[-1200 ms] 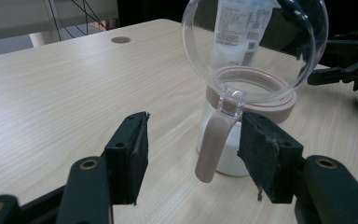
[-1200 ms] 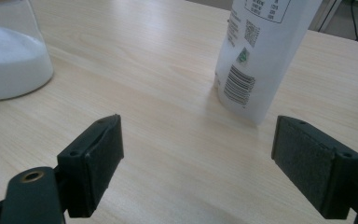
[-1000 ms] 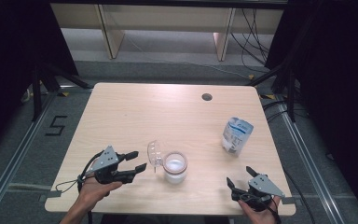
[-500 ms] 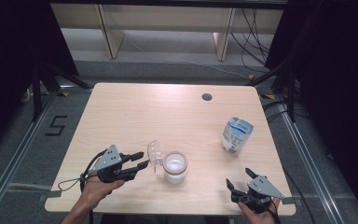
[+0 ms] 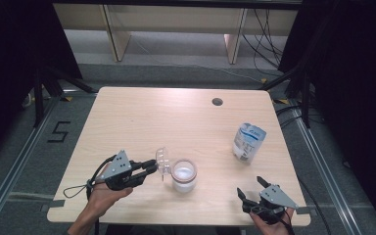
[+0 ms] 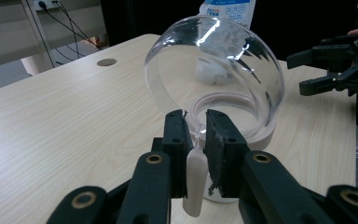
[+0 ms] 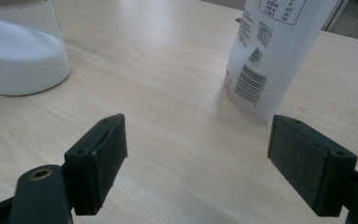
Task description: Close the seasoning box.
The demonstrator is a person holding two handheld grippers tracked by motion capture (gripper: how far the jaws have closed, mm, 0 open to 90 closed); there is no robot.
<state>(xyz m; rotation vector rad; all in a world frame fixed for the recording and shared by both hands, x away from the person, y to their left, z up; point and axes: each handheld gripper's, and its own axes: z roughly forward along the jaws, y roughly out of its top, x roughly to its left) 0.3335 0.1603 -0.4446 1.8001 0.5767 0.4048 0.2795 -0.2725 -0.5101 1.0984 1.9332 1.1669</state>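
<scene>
The left gripper grips the white tab of a clear domed lid, which stands on edge right at its tips; in the left gripper view both black jaws press on the tab from either side, and the lid rises straight ahead of them, tilted open. Just past the lid, on the far side from the gripper, sits the jar with white powder in it, its pinkish rim showing through the dome. The lid looks hinged or leaning at the jar's near edge; which one I cannot tell.

The right gripper rests well apart from the jar, near the table edge, with its jaws spread wide and nothing between them. In its own view the jar lies ahead to one side and a white pouch stands ahead to the other, both clear of the pads. In the high view the pouch stands beyond this gripper.

Compared with a second ago, the left gripper's jaws have just been closing, going from a wider gap around the tab to a grip on it. The left hand has edged slightly toward the jar. The right gripper, the jar and the pouch sit where they were.
</scene>
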